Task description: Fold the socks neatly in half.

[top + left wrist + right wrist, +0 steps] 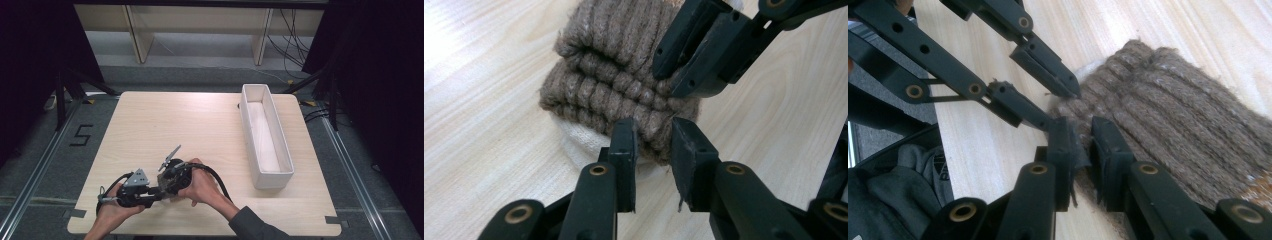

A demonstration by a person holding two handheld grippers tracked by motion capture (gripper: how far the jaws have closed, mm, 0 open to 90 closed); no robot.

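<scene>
both grippers (653, 137) (1080, 135) pinch brown knit sock (624, 75) cuff — on table (200, 125)

Bare table (165, 125) lies open from nine through twelve o'clock of the grippers; at two o'clock, the long white bin (272, 176) blocks passage.

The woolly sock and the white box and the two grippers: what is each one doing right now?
Woolly sock: folded, lying on the table, pinched at its edge by both grippers.
White box: upright, nothing inside.
Left gripper: fingers closed on the sock's fold.
Right gripper: fingers closed on the sock's edge.
</scene>
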